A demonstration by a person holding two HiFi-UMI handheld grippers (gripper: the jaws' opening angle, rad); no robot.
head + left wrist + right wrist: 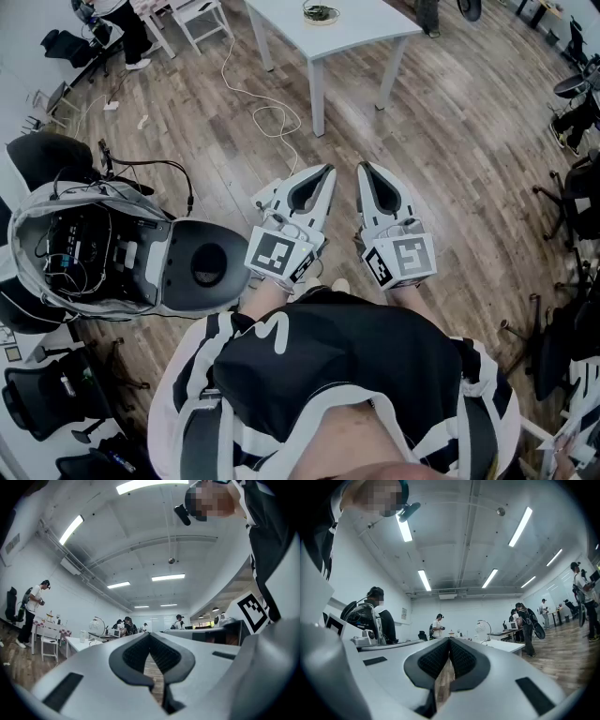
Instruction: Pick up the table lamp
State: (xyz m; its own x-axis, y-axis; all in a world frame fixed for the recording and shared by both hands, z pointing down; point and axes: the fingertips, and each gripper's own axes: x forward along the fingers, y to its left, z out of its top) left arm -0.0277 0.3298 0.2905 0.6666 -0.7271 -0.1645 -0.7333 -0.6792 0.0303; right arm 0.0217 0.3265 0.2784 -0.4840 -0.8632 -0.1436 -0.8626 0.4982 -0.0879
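- The left gripper and the right gripper are sitting clenched, empty.
- The table lamp is standing far ahead on the white table (left gripper seemingly better aligned).

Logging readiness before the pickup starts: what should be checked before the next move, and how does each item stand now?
1. Grippers empty: ok; left gripper and right gripper hold nothing.
2. Jaws open for grasping: not ok; both shut.
3. Table lamp in sight: ok, on the white table.
4. Lamp within reach: not ok; the table stands well ahead.
5. Path clear: not ok; a white cable lies looped on the floor ahead.
6. Lamp unplugged: cannot tell.
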